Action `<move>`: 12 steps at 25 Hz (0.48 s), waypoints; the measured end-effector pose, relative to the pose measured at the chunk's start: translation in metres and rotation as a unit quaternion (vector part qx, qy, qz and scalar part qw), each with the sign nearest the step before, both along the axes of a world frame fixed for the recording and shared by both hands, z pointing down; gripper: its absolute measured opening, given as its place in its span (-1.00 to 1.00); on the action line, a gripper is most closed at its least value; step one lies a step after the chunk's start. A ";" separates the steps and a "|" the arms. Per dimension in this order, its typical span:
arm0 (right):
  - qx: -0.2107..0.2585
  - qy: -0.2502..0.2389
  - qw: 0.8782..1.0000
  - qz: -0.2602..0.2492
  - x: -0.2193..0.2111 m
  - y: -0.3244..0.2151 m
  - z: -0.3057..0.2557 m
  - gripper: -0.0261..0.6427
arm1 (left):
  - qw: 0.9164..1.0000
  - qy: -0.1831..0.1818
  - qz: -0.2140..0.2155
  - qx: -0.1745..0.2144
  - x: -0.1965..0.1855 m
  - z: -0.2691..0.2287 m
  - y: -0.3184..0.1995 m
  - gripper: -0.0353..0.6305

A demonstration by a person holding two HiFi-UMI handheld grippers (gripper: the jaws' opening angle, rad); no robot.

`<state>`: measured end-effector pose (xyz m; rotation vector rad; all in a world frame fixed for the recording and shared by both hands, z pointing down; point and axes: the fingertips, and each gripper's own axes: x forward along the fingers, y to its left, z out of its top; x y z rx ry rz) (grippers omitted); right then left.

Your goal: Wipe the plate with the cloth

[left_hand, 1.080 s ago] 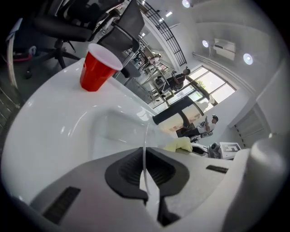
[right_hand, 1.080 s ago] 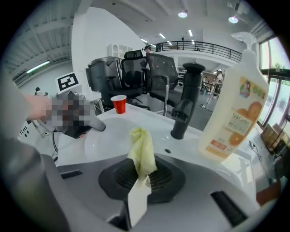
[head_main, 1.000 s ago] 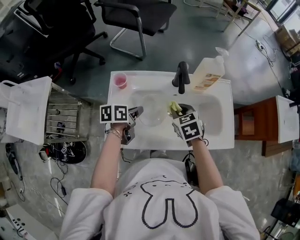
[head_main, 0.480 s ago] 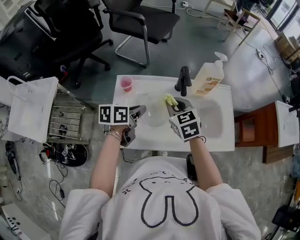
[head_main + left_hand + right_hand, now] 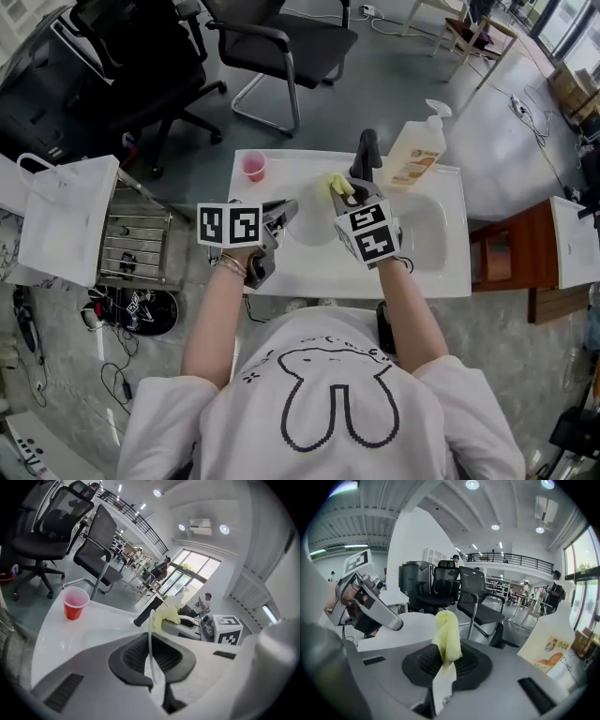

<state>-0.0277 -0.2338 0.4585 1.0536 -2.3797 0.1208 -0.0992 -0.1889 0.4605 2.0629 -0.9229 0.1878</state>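
My left gripper is shut on the rim of a clear plate, held up over the white sink's left side. In the left gripper view the plate shows edge-on as a thin pale line between the jaws of that gripper. My right gripper is shut on a yellow cloth, just right of the plate and in front of the black faucet. The cloth sticks up in a bunch from the right gripper. Cloth and plate are close together; whether they touch I cannot tell.
A red cup stands at the sink's back left corner. A soap pump bottle stands at the back right. Office chairs are beyond the sink. A white paper bag and a wire rack are on the left.
Both grippers have risen out of the basin, carrying the plate and the cloth up and toward the faucet. Both grips are unchanged.
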 end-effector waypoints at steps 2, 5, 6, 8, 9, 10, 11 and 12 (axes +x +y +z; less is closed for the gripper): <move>-0.001 0.012 1.000 0.006 0.004 -0.002 0.002 -0.78 | 1.000 0.005 -0.002 0.006 0.000 -0.006 -0.005 -0.84; -0.017 0.022 1.000 0.015 0.012 0.002 0.008 -0.78 | 1.000 0.013 -0.007 0.013 -0.002 -0.014 -0.010 -0.83; -0.019 0.022 0.999 0.017 0.014 0.003 0.009 -0.78 | 1.000 0.016 -0.010 0.015 -0.004 -0.015 -0.011 -0.83; -0.020 0.020 0.999 0.022 0.016 0.004 0.013 -0.78 | 1.000 0.021 -0.013 0.016 -0.006 -0.017 -0.013 -0.83; -0.022 0.022 0.999 0.024 0.017 0.005 0.015 -0.78 | 1.000 0.022 -0.015 0.017 -0.008 -0.017 -0.013 -0.83; -0.026 0.025 0.999 0.025 0.018 0.007 0.017 -0.78 | 0.999 0.023 -0.016 0.017 -0.009 -0.018 -0.014 -0.83; -0.031 0.030 0.999 0.026 0.020 0.010 0.019 -0.78 | 0.999 0.023 -0.018 0.017 -0.010 -0.018 -0.015 -0.83; -0.036 0.035 0.998 0.027 0.021 0.013 0.021 -0.78 | 0.999 0.024 -0.019 0.018 -0.012 -0.018 -0.015 -0.83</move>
